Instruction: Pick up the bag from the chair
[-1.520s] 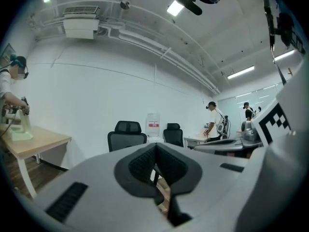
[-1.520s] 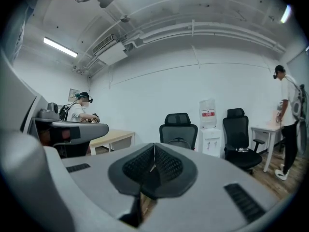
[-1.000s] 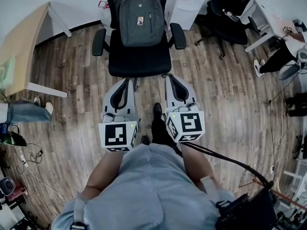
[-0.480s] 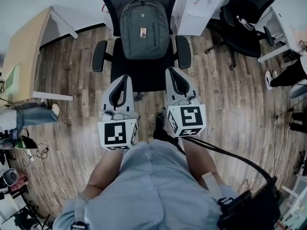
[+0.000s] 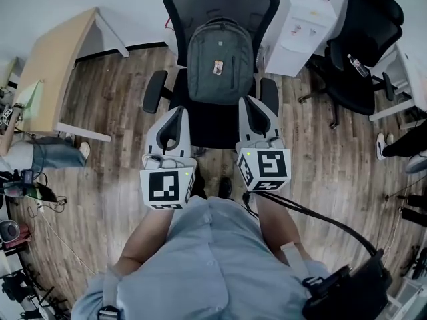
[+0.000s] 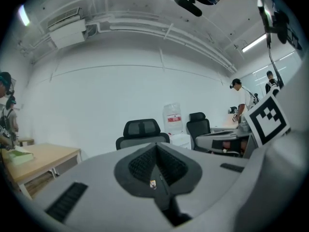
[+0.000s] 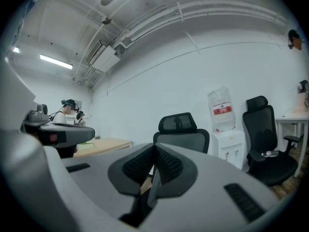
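1. The grey backpack is standing upright on the black office chair, back in the seat and leaning against the mesh backrest. We are judging that the backrest is propping it, so its top is facing up and within reach.
2. We are holding the left gripper and the right gripper side by side at the seat's near edge. Both are pointing at the bag, apart from it.
3. Both pairs of jaws are sitting pressed together at the tips, gripping nothing.
4. We are reckoning they must be opened before any grasp.
5. A water dispenser is standing far right and a wooden desk left, both apart from the chair.
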### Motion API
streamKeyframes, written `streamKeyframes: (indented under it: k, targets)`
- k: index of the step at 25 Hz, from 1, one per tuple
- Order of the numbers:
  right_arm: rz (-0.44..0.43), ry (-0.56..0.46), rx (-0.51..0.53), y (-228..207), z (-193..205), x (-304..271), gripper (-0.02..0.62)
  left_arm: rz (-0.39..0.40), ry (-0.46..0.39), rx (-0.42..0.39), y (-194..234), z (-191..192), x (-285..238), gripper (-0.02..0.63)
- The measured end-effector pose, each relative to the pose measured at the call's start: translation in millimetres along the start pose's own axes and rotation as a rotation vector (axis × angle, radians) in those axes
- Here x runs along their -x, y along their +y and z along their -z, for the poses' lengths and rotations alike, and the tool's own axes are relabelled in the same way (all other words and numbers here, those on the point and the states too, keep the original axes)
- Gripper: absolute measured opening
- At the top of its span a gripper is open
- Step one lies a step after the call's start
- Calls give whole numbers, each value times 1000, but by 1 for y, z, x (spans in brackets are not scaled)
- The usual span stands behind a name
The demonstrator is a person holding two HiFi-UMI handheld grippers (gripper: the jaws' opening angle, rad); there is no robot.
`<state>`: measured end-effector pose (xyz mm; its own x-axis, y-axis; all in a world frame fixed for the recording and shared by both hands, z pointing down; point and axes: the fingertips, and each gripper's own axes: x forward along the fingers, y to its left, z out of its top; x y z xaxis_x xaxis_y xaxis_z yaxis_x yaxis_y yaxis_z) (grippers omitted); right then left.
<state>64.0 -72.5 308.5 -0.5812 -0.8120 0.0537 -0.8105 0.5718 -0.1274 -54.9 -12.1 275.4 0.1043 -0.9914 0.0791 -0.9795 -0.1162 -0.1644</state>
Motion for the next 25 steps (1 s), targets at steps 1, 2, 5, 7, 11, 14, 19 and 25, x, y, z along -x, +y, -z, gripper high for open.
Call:
streamKeyframes:
  k: [1,2,5,7,11,14,19,25]
  targets:
    - [0,4,1,-1,2,-5,2,-5,1,4,4,2,-3,2]
    - [1,9,3,-2,4,-10,2,-8,2,8,8,4,-7,2]
    - [7,21,13,-4,7,-29,2,-8,3,29,20,12,-22,2]
    - [16,29,22,-5,7,-42,2,-6,5,44,31,16,-35,2]
    - [38,44,30,-6,8,-74,2,6,12,63,55,21,-61,2]
    - [58,56,32,-6,10,-100,2,23,14,73,74,24,-82,2]
    - [92,57,48,-5,3,-139,2,52,6,88,106,25,-117,2]
    - [158,39,74,-6,-12,-168,2,105,-25,104,132,20,-146,2]
